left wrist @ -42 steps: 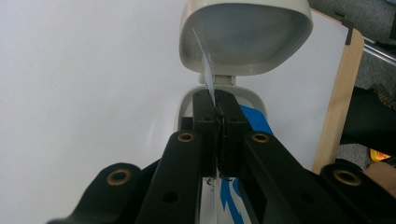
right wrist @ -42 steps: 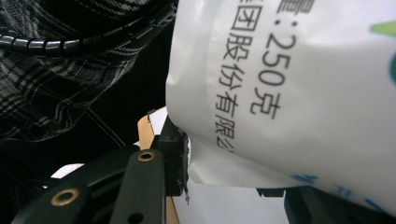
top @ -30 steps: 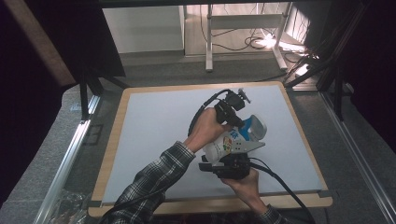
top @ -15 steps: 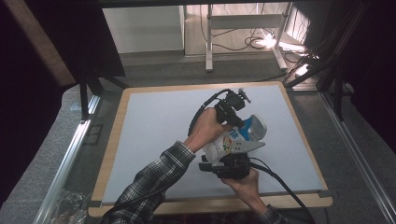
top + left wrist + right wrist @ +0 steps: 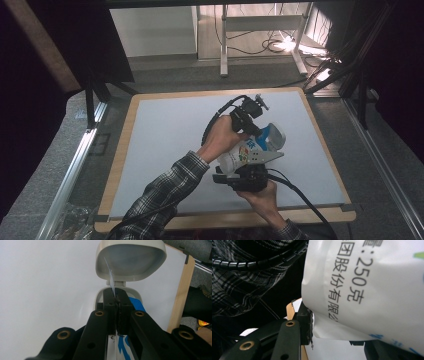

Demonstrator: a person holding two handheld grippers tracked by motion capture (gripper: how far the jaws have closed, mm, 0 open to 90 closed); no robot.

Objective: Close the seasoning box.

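Note:
A white container point(image 5: 243, 153) with a blue and colourful label lies tilted above the white mat point(image 5: 165, 130). My right gripper point(image 5: 243, 176) is shut on its lower body; in the right gripper view the printed white wall point(image 5: 367, 285) sits between the jaws of that gripper point(image 5: 337, 340), the left pad point(image 5: 306, 322) pressed against it. At the container's top, my left gripper point(image 5: 252, 125) comes in from above. In the left gripper view, that gripper point(image 5: 115, 302) is shut on a thin bluish seal tab point(image 5: 111, 277) at the mouth, below the open grey flip lid point(image 5: 131, 260).
The mat lies on a wooden board point(image 5: 227, 219) whose front edge is near the person's plaid sleeve point(image 5: 160, 200). Black cables point(image 5: 300, 200) trail from both grippers. Metal rails point(image 5: 75, 165) flank the board, and table legs with wiring point(image 5: 260, 45) stand beyond it.

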